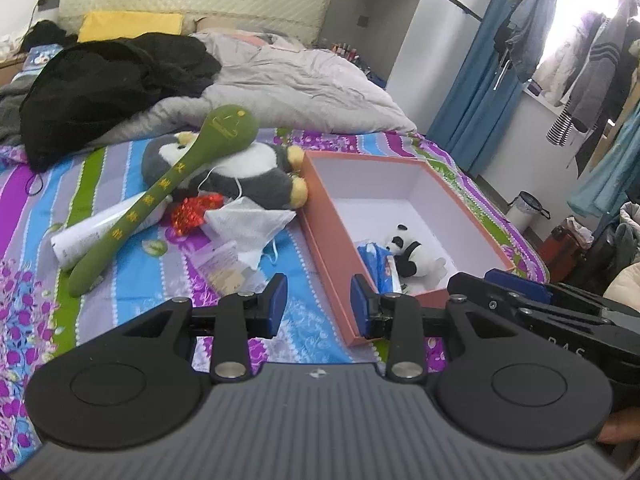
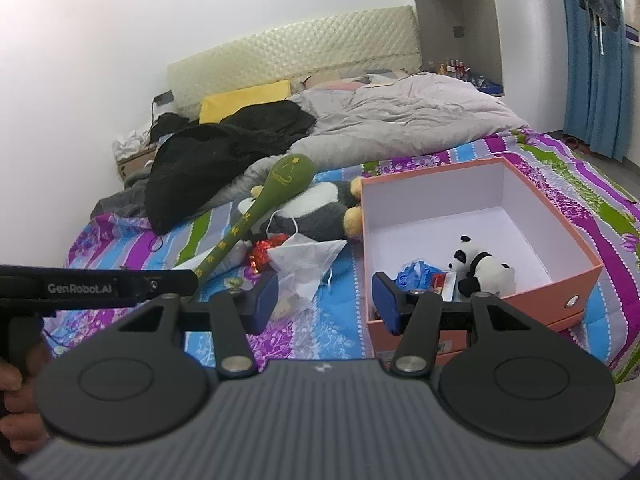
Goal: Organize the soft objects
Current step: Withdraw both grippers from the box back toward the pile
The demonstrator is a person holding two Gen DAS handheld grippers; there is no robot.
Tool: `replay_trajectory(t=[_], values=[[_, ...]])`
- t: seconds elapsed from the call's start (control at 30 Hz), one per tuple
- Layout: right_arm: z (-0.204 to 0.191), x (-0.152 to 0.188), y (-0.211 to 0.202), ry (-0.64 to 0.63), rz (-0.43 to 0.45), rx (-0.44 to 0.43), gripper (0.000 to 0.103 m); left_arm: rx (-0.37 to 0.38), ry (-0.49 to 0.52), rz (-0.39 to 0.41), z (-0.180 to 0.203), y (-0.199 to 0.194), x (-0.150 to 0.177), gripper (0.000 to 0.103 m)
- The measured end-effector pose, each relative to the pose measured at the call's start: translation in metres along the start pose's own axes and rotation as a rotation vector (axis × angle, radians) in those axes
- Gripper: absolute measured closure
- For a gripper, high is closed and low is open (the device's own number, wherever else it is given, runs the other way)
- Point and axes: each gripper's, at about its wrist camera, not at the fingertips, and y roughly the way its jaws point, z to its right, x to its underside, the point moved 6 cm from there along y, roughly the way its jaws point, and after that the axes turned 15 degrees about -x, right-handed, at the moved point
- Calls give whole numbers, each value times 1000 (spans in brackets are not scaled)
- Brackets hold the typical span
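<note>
An open orange box [image 1: 326,236] [image 2: 576,276] with a white inside sits on the striped bedspread. In it lie a small panda plush [image 1: 412,254] [image 2: 482,270] and a blue wrapper [image 1: 376,260] [image 2: 416,274]. Left of the box a grey and white penguin plush [image 1: 248,172] [image 2: 316,212] lies under a long green plush spoon [image 1: 160,196] [image 2: 256,216]. A white face mask [image 1: 248,224] [image 2: 304,260] and red foil [image 1: 192,212] [image 2: 266,250] lie in front. My left gripper [image 1: 319,306] is open and empty near the box's front corner. My right gripper [image 2: 326,302] is open and empty by the box's left wall.
A black garment [image 1: 104,84] [image 2: 224,152] and a grey duvet [image 1: 304,80] [image 2: 404,116] are heaped at the back of the bed. A white tube [image 1: 100,232] and a clear packet [image 1: 224,264] lie at the left. Clothes hang by a window [image 1: 580,52] at the right.
</note>
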Motion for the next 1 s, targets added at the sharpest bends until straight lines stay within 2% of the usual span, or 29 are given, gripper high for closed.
replay_trajectory(t=[0.37, 0.5, 1.0], values=[[-16, 23, 24, -27, -68, -18, 49, -38, -48, -45, -29, 6, 22, 63], [-18, 27, 36, -23, -86, -24, 49, -66, -52, -65, -41, 15, 25, 56], [-11, 26, 93, -59, -162, -26, 49, -76, -71, -146, -64, 82, 11, 56]])
